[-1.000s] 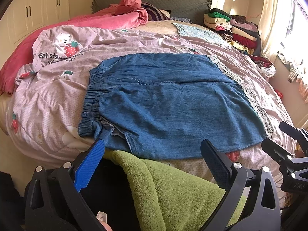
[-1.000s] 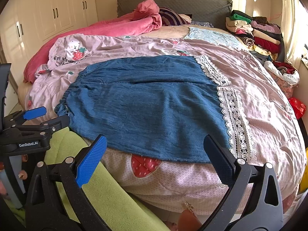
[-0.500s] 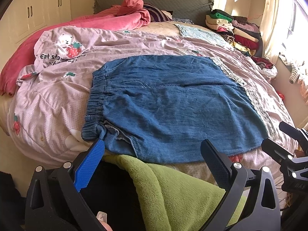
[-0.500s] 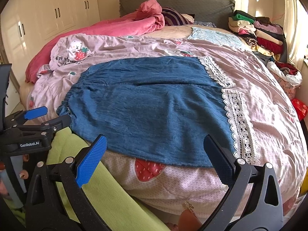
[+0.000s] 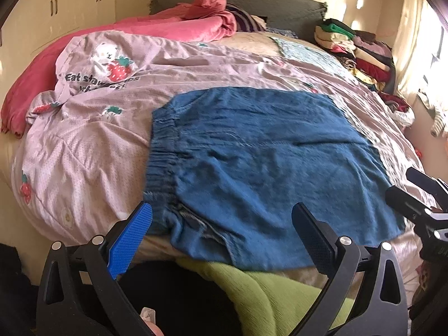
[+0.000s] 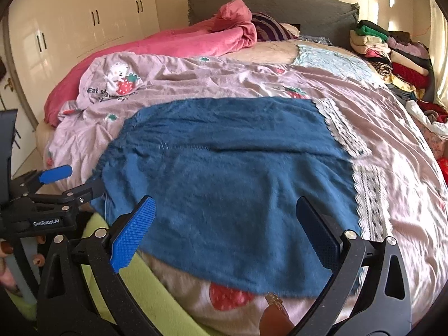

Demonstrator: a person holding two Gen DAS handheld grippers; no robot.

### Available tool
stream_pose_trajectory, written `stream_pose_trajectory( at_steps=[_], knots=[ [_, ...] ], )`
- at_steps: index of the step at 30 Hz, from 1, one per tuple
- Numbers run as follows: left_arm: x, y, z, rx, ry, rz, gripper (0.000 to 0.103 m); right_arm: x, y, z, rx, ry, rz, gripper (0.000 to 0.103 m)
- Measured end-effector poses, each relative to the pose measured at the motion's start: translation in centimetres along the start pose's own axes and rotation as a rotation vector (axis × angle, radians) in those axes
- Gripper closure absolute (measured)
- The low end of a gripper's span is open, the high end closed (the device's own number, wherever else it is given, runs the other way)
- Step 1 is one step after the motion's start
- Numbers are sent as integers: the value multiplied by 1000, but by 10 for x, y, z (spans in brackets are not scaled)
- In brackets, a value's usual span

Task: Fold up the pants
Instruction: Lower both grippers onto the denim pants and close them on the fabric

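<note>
Left wrist view shows us the bed (image 5: 84, 168) first, its lilac quilt (image 5: 92, 140) soft and rumpled, printed with strawberries and a bear. On it, towards the near edge, lie the pants (image 5: 266, 162): blue denim spread flat into a broad, nearly square shape. The gathered elastic waistband (image 5: 162, 151) faces the left side of the bed and the hems point right, where a lace strip (image 6: 344, 134) shows along their far end in the right wrist view. We judge they are laid this way so the whole cloth can be reached from the near edge for a first fold; no fold looks begun yet.

A pink blanket (image 5: 140, 30) is heaped by the headboard, and a stack of folded clothes (image 5: 355, 47) sits at the far right corner, probably finished work kept out of the way. A green fleece (image 5: 280, 288) lies below the near edge.

Our left gripper (image 5: 221, 232) is spread wide and empty, its ribbed blue pad (image 5: 131, 238) just at the near waistband corner, placed, we think, to take that corner. Our right gripper (image 6: 224, 229) is equally wide and empty, poised over the near edge of the pants towards the hem end. Both views are slightly blurred, so we cannot tell whether either pad touches the denim.
</note>
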State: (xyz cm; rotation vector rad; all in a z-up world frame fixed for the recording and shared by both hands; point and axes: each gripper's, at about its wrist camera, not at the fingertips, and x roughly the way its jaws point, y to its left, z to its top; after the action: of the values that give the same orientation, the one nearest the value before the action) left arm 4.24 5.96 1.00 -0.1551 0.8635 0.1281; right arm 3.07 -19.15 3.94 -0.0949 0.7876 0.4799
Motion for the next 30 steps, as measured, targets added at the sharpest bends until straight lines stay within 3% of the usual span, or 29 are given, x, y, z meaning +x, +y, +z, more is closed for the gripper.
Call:
stream_pose_trajectory(
  at_steps=[21,30],
  knots=[
    [57,80,71,-167,14,72,4,79,5,83,-86,10,24,8],
    [101,98,108,-156,52,74,4,122,12,116,-141,53,47,8]
  ],
)
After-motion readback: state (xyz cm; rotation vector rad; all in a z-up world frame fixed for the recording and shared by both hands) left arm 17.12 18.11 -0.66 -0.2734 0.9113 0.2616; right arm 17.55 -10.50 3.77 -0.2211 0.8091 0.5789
